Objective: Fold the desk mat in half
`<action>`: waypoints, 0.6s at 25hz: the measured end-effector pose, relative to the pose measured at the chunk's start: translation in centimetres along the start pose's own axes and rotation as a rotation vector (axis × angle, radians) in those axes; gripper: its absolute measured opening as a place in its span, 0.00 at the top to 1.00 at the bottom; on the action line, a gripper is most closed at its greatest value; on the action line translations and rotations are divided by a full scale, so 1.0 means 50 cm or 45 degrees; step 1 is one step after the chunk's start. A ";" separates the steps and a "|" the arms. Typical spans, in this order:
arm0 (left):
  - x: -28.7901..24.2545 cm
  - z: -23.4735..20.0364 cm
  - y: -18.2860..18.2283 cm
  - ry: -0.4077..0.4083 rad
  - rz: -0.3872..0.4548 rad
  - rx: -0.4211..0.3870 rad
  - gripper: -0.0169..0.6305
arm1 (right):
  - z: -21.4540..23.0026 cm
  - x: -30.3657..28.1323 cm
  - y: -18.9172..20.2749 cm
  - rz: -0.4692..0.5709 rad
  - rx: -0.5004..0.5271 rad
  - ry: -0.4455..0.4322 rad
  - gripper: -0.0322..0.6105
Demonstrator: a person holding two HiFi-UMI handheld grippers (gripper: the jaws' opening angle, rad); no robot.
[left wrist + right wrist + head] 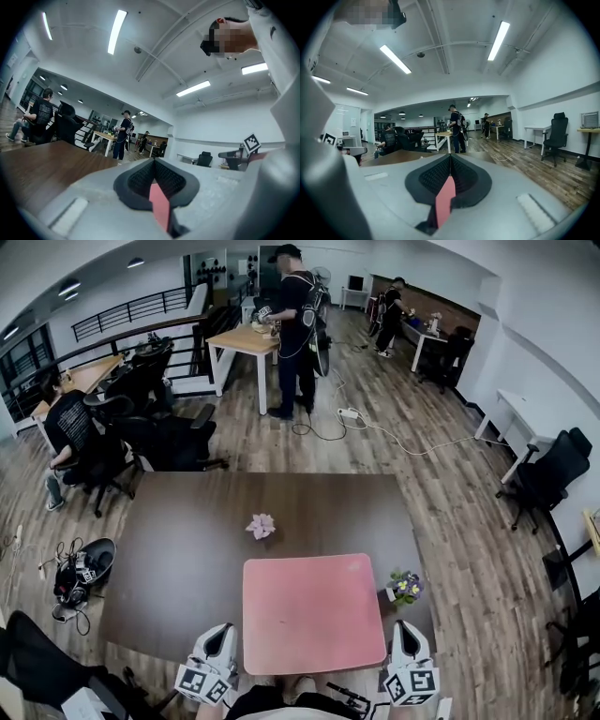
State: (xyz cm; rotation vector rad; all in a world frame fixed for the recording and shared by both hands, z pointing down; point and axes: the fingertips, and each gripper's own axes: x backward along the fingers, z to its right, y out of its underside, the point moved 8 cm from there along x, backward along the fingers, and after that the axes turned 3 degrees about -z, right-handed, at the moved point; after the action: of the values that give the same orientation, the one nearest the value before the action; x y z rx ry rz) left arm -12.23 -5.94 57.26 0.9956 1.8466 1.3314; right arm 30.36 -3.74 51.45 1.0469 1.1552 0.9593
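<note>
Dark wood table [178, 559] fills the middle of the head view, with wood floor all around. The pink desk mat [312, 615] lies open on the near half of the table, right of centre, unfolded. Its near edge is cut off at the bottom of the frame behind the wearer's body. Both near corners are covered by the grippers, so I can't tell whether that edge is lifted off the table.

The left gripper [223, 632] is at the mat's near-left corner and the right gripper [403, 626] at the near-right corner. The marker cubes [202, 682] are partly cropped by the frame edge.

Left gripper view: pads pressed together on a thin pink strip of mat. The strip runs from the pinch line down towards the camera, and the rest of the mat is hidden behind the gripper body. Right gripper view: same, jaws closed and pinching the mat edge, with only a narrow pink sliver showing.

A pink flower [261, 525] sits on the table just beyond the mat's far-left corner. A small flower pot [406, 587] is just beside the mat's right edge. Neither touches the mat.

A standing person [291, 324] and a seated person [70, 432] are far back, with little detail visible.
</note>
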 end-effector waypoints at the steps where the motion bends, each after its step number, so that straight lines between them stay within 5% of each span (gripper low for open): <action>1: -0.010 -0.008 -0.004 0.010 -0.002 -0.003 0.97 | -0.001 -0.006 -0.001 -0.001 -0.001 0.011 0.94; 15: -0.059 -0.095 -0.022 0.015 0.022 0.021 0.97 | 0.000 -0.077 0.012 -0.037 0.056 0.083 0.93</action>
State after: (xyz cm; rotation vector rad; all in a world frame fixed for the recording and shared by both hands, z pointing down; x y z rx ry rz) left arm -14.95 -10.90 57.72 1.0161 1.8645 1.3372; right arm 29.71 -7.27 52.95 1.0376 1.2469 0.9553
